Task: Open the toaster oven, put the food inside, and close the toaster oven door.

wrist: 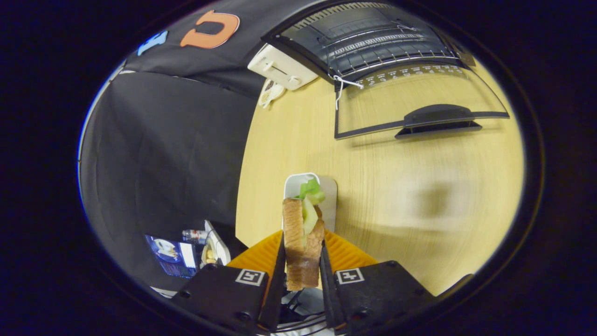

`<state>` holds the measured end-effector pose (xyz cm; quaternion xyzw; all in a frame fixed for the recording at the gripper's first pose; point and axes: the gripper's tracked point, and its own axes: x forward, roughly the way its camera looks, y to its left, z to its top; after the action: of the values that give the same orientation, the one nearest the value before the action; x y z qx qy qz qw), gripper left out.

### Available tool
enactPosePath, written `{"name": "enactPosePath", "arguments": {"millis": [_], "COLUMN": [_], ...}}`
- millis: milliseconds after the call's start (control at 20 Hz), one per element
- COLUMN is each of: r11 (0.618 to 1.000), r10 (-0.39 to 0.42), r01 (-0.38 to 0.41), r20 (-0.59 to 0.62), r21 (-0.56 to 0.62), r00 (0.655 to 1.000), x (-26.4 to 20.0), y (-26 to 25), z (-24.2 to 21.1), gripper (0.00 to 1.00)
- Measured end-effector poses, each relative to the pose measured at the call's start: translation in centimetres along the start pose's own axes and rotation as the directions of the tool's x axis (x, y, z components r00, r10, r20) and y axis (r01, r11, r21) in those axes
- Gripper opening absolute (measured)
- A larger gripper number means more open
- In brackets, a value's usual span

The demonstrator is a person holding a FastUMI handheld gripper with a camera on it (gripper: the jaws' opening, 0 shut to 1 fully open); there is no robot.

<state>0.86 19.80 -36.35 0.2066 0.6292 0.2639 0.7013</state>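
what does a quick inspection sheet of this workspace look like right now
surface: light wooden table, bare in the middle
job's things: sandwich gripped upright; toaster oven beyond, door folded down open, wire rack inside
clutter: white tray just ahead of the sandwich; white appliance beside the oven
claw: claw shut on sandwich, both fingers pressing its sides
cables: dark wires below the claw
surroundings: black cloth booth wall

No readable text; square coded markers sit on the tool point(302, 266).
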Motion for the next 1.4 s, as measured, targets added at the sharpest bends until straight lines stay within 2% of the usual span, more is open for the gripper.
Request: {"name": "enactPosePath", "arguments": {"millis": [250,450,550,850,950,1100,1250,1400], "r11": [0.999,0.989,0.981,0.949,0.951,0.962,0.971,0.960], "r10": [0.037,0.145,0.181,0.290,0.299,0.271,0.212,0.131], "r01": [-0.036,-0.138,-0.163,-0.190,-0.208,-0.224,-0.232,-0.271], "r20": [0.063,0.144,0.214,0.454,0.517,0.592,0.668,0.756], "r21": [-0.013,-0.057,-0.103,-0.253,-0.227,-0.154,-0.061,0.063], "r00": [0.997,0.979,0.960,0.842,0.802,0.759,0.713,0.641], "x": [-1.5,-4.0,-5.1,-9.1,-9.8,-10.3,-10.8,-11.5], "y": [1.1,3.0,3.2,4.5,4.5,3.0,0.9,-2.2], "z": [0.4,1.8,3.1,7.3,8.5,10.5,12.5,15.0], "gripper": [0.39,0.39,0.39,0.39,0.39,0.39,0.39,0.39]}}
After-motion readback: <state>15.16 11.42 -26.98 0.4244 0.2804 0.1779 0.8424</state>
